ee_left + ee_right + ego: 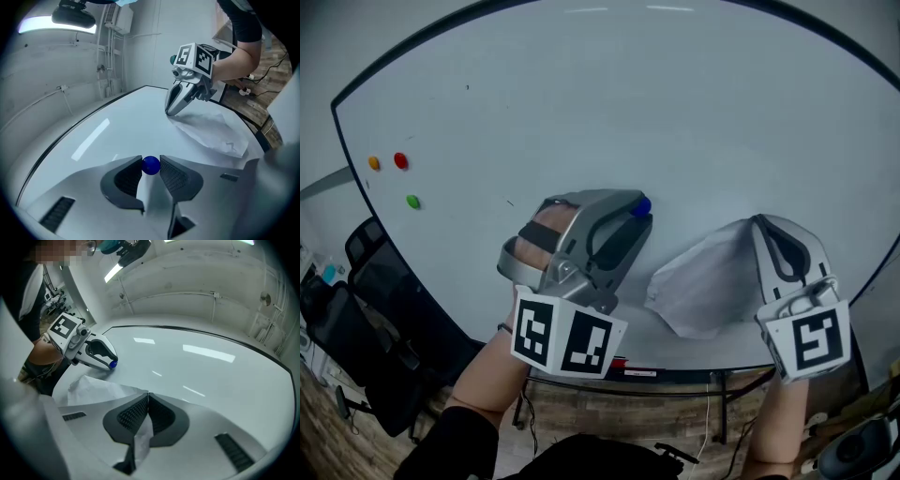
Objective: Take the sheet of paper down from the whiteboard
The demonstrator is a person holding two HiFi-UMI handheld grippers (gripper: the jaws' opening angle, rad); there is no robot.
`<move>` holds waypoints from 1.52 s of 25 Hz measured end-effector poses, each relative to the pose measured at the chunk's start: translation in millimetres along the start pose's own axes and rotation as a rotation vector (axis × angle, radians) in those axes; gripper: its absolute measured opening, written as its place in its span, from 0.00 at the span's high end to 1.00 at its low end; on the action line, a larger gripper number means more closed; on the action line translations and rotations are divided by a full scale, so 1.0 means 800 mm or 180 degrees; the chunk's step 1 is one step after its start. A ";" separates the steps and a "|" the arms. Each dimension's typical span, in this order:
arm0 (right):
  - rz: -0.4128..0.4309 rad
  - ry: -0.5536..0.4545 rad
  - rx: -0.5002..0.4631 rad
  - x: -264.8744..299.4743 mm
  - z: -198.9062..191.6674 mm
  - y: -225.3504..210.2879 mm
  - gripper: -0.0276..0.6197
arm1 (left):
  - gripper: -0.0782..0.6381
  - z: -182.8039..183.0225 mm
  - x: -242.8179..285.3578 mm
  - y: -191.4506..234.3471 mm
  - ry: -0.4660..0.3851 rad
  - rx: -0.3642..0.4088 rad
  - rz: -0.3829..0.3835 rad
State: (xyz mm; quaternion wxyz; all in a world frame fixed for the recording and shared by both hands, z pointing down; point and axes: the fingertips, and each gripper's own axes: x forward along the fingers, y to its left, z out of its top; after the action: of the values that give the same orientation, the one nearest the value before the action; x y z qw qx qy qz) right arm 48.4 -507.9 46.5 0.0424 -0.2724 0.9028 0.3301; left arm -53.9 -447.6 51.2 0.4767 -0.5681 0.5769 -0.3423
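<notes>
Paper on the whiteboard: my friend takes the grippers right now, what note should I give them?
Left gripper: shut on the blue magnet, held to the side of the paper, not on it.
Right gripper: shut on the sheet of paper, which hangs crumpled against the whiteboard.
Done: magnet off the sheet, sheet gripped.
Left: carry the sheet away from the board; then probably set the magnet down.

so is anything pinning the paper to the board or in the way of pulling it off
Nothing visible does. The blue magnet is off the sheet of paper, clamped in the left gripper. The right gripper is shut on the paper's edge, and no other magnet shows on it.
</notes>
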 end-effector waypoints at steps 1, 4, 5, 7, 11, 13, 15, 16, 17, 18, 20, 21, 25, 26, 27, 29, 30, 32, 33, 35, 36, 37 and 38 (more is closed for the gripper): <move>-0.0004 0.0015 0.0010 -0.003 -0.002 0.001 0.93 | 0.71 -0.001 0.001 0.000 0.0012 -0.0007 0.0002; 0.0002 0.0032 0.0036 -0.012 -0.007 0.007 0.93 | 0.71 -0.002 0.002 0.000 0.0046 -0.0002 0.0022; 0.0011 0.0034 0.0042 -0.015 -0.009 0.010 0.93 | 0.71 -0.002 0.002 0.000 0.0048 0.0001 0.0027; 0.0031 0.0043 0.0058 -0.019 -0.013 0.015 0.93 | 0.71 -0.001 0.002 -0.001 0.0040 -0.0008 0.0031; 0.0048 0.0075 0.0108 -0.022 -0.018 0.022 0.93 | 0.71 -0.005 0.005 0.001 0.0047 -0.0024 0.0030; 0.0060 0.0088 0.0122 -0.023 -0.021 0.026 0.93 | 0.71 -0.007 0.006 -0.001 0.0055 -0.0031 0.0011; 0.0071 0.0098 0.0151 -0.027 -0.025 0.030 0.93 | 0.71 -0.007 0.006 -0.003 0.0059 -0.0030 0.0000; 0.0077 0.0100 0.0166 -0.029 -0.027 0.032 0.93 | 0.71 -0.007 0.006 -0.004 0.0055 -0.0036 0.0003; 0.0085 0.0103 0.0176 -0.030 -0.030 0.034 0.93 | 0.71 -0.006 0.006 -0.004 0.0051 -0.0043 0.0008; 0.0095 0.0108 0.0180 -0.031 -0.032 0.036 0.93 | 0.71 -0.006 0.005 -0.004 0.0048 -0.0044 0.0015; 0.0109 0.0124 0.0184 -0.033 -0.037 0.041 0.93 | 0.71 -0.006 0.005 -0.004 0.0034 -0.0039 0.0024; 0.0113 0.0132 0.0189 -0.033 -0.039 0.042 0.93 | 0.71 -0.006 0.005 -0.003 0.0019 -0.0049 0.0021; 0.0123 0.0173 0.0219 -0.026 -0.042 0.044 0.93 | 0.64 -0.003 0.002 0.000 -0.0131 -0.0211 -0.0023; 0.0130 0.0184 0.0225 -0.025 -0.042 0.045 0.93 | 0.63 -0.002 -0.001 0.001 -0.0161 -0.0224 -0.0004; 0.0138 0.0186 0.0229 -0.024 -0.041 0.046 0.93 | 0.63 -0.001 -0.006 0.002 -0.0188 -0.0231 0.0021; 0.0153 0.0183 0.0236 -0.025 -0.038 0.048 0.93 | 0.63 0.005 -0.016 0.002 -0.0274 -0.0280 0.0044; 0.0155 0.0185 0.0245 -0.027 -0.036 0.050 0.93 | 0.63 0.010 -0.021 0.000 -0.0350 -0.0334 0.0024; 0.0142 0.0190 0.0282 -0.035 -0.034 0.054 0.93 | 0.67 0.021 -0.033 -0.009 -0.0533 -0.0475 -0.0066; 0.0132 0.0195 0.0304 -0.040 -0.033 0.057 0.93 | 0.72 0.024 -0.038 -0.014 -0.0602 -0.0533 -0.0105; 0.0133 0.0215 0.0306 -0.050 -0.033 0.062 0.93 | 0.80 0.024 -0.046 -0.026 -0.0665 -0.0591 -0.0146; 0.0165 0.0225 0.0283 -0.054 -0.035 0.066 0.93 | 0.83 0.021 -0.049 -0.032 -0.0666 -0.0608 -0.0155; 0.0229 0.0224 0.0249 -0.059 -0.036 0.071 0.93 | 0.86 0.015 -0.052 -0.038 -0.0652 -0.0636 -0.0160; 0.0301 0.0214 0.0234 -0.063 -0.038 0.077 0.93 | 0.87 0.007 -0.055 -0.044 -0.0627 -0.0684 -0.0165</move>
State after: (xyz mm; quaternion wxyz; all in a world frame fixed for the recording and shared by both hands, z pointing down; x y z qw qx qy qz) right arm 61.8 -464.4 118.7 0.0064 -0.2386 0.9271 0.2890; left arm -41.2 -407.6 89.5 0.4585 -0.6614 0.5458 -0.2334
